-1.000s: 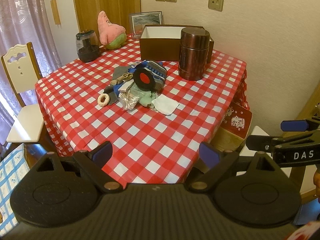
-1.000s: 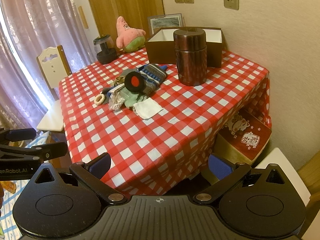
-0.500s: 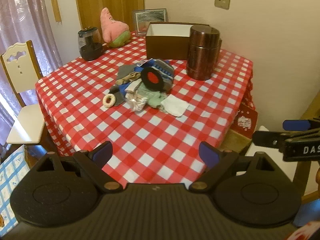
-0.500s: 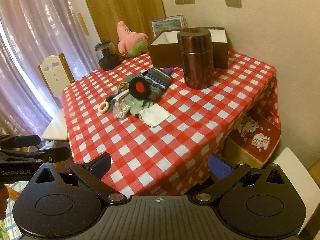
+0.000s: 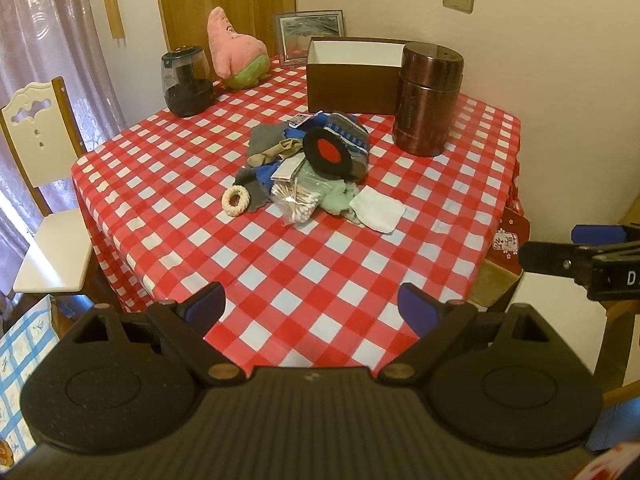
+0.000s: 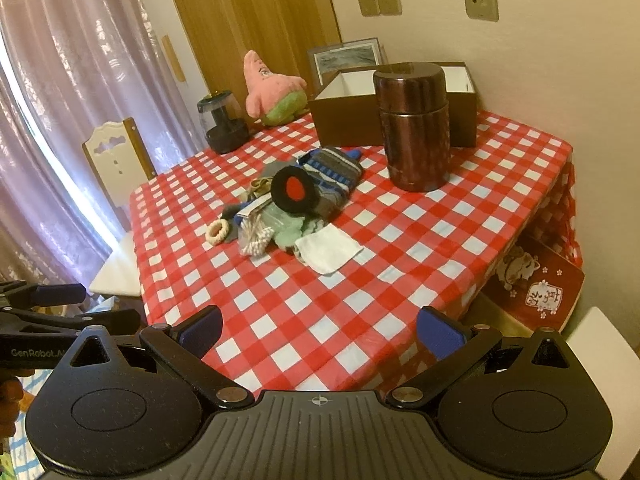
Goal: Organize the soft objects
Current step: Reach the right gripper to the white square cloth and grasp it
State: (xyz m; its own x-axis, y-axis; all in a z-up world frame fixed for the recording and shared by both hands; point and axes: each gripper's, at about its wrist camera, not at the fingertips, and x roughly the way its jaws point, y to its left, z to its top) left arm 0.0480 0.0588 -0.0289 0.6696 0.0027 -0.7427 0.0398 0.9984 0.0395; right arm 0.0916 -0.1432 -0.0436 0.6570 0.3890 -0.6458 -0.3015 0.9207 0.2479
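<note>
Both the left gripper (image 5: 310, 306) and right gripper (image 6: 320, 330) hover at the table's near edge, jaws apart and empty. The pile of soft objects (image 5: 316, 168) lies mid-table, near the brown box (image 5: 352, 80) at the far side.

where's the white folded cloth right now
The white folded cloth lies flat on the red checked tablecloth at the near right edge of the pile, touching the pale green fabric and in front of the tall copper-brown canister.

Grippers: two, left gripper (image 5: 311, 309) and right gripper (image 6: 320, 333)
Plush toy (image 5: 236, 56): one
Brown box (image 5: 352, 76): one
Copper canister (image 5: 430, 98): one
Chair (image 5: 36, 152): one
White cloth (image 5: 378, 209): one
</note>
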